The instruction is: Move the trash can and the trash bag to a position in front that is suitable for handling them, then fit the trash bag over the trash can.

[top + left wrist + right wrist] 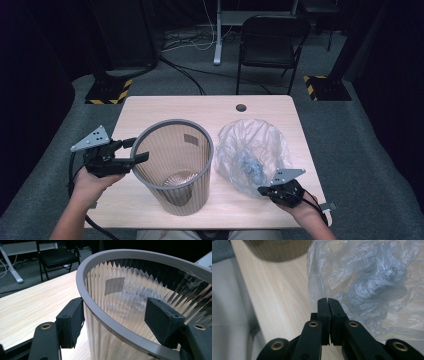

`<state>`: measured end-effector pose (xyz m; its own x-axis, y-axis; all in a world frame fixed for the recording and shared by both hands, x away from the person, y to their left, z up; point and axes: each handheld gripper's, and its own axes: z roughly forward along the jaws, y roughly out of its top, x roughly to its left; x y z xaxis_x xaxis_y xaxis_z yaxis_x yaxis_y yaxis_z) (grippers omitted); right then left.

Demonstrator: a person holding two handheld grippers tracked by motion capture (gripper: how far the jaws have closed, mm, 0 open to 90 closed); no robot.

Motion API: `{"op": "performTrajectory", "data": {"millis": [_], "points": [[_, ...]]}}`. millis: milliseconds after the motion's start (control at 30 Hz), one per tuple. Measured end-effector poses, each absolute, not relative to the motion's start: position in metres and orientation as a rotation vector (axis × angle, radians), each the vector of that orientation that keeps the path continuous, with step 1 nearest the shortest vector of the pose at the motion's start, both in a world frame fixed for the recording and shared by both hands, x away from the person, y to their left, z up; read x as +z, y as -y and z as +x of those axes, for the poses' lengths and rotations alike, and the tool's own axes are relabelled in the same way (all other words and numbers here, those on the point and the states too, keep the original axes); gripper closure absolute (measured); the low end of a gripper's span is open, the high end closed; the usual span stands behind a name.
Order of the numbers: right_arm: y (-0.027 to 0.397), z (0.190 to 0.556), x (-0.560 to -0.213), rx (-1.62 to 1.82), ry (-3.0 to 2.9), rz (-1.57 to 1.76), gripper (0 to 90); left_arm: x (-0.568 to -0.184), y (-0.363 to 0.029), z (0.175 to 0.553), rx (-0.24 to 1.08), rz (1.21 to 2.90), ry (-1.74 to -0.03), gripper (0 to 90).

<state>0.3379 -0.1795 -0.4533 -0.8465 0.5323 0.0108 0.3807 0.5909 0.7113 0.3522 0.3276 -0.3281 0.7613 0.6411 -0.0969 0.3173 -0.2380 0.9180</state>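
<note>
left gripper point(134, 151) at centre-left is straddling the wastebasket point(175, 165) rim w/ jaws apart, right gripper point(263, 190) at lower right is pinching shut on the plastic bag point(250, 155) edge, prob; thin film risks slipping or tearing.

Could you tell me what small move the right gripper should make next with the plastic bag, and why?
Probably open the right gripper and ease it onto the near edge of the bag. Its jaws are shut with nothing between them, just short of the plastic, while the left gripper straddles the bin's rim, seemingly steadying it for lining.
</note>
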Motion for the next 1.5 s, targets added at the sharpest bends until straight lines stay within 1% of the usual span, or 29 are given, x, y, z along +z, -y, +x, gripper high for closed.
{"op": "performTrajectory", "data": {"millis": [133,233,267,400,567,733,900,1067,1233,1300,1367,1500], "points": [[0.187,0.321,-0.452,1.121,-2.617,0.758,88.6,-0.328,-0.327,0.352,0.363,1.840,-0.739,31.5],[0.192,0.312,-0.451,1.131,-2.626,0.766,86.2,-0.329,-0.326,0.353,0.356,1.842,-0.749,30.6],[0.192,0.310,-0.450,1.129,-2.630,0.764,83.6,-0.329,-0.325,0.354,0.337,1.843,-0.758,30.3],[0.193,0.304,-0.443,1.147,-2.596,0.780,65.7,-0.328,-0.323,0.353,0.354,1.853,-0.759,28.8],[0.190,0.303,-0.422,1.237,-2.503,0.756,55.5,-0.328,-0.321,0.352,0.362,1.857,-0.762,28.8],[0.186,0.317,-0.411,1.226,-2.420,0.767,48.0,-0.328,-0.317,0.350,0.354,1.859,-0.751,28.8],[0.179,0.341,-0.410,1.213,-2.386,0.799,45.6,-0.329,-0.313,0.349,0.330,1.853,-0.746,28.8],[0.172,0.361,-0.412,1.201,-2.356,0.825,39.8,-0.328,-0.308,0.349,0.346,1.871,-0.748,28.4],[0.172,0.381,-0.422,1.197,-2.347,0.902,35.2,-0.321,-0.312,0.348,0.367,1.841,-0.740,25.3],[0.173,0.386,-0.429,1.190,-2.357,0.921,32.5,-0.316,-0.316,0.347,0.376,1.816,-0.735,25.6],[0.174,0.388,-0.435,1.197,-2.358,0.931,30.0,-0.312,-0.320,0.347,0.388,1.805,-0.733,25.6],[0.172,0.385,-0.444,1.234,-2.391,0.927,29.7,-0.310,-0.324,0.348,0.402,1.802,-0.741,26.2]]}}
